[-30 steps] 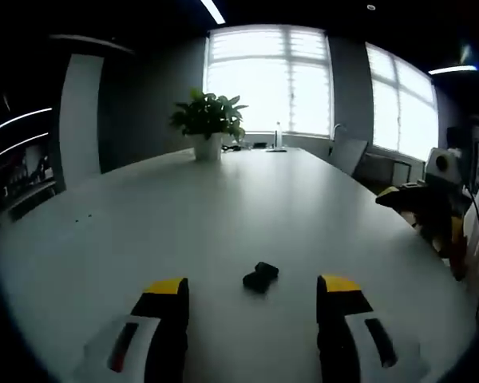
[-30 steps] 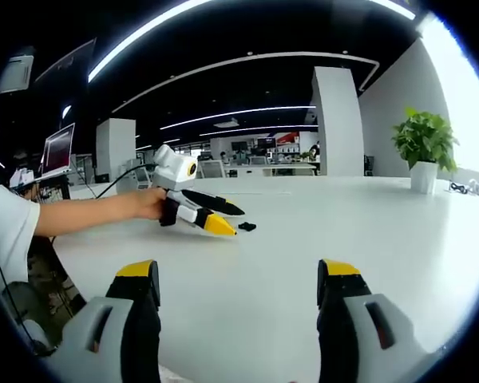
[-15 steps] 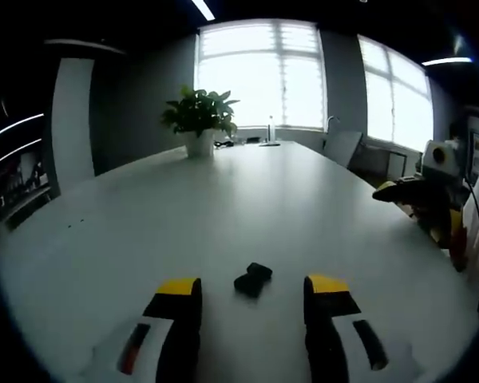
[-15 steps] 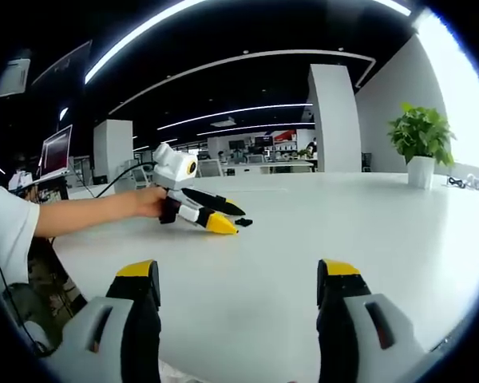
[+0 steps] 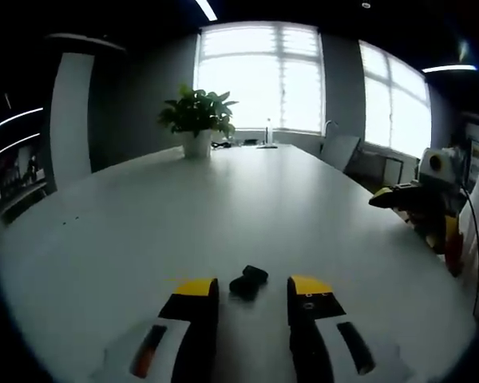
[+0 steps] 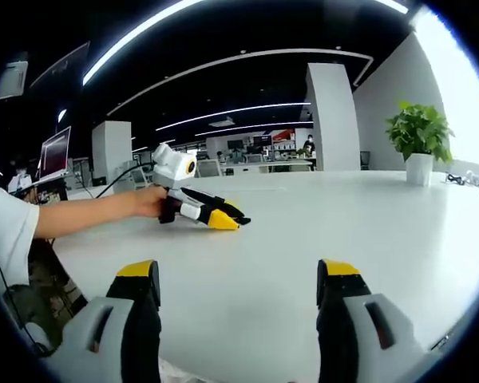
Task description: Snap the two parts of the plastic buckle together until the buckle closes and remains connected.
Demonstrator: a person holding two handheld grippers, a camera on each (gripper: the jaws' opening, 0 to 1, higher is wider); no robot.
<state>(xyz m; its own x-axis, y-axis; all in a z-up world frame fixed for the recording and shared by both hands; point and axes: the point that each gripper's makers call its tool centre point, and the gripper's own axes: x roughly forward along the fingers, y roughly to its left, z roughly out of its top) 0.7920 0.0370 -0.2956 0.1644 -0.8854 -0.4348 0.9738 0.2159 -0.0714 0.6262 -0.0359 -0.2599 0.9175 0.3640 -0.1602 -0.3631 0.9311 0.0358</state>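
I cannot resolve the black buckle's [image 5: 248, 281] two parts; it lies on the white table [image 5: 223, 199] near the edge closest to me. My left gripper [image 5: 251, 289] brackets it, jaws narrowed, contact unclear. My right gripper [image 6: 238, 275] hangs spread wide, empty, well apart.

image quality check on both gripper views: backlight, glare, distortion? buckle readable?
Left gripper view: windows blown out, the room dark, white table sheened by backlight; the buckle reads as a black blob with no detail. Right gripper view: ceiling light strips curve with fisheye, overexposure at the right edge, left gripper sharp but small.
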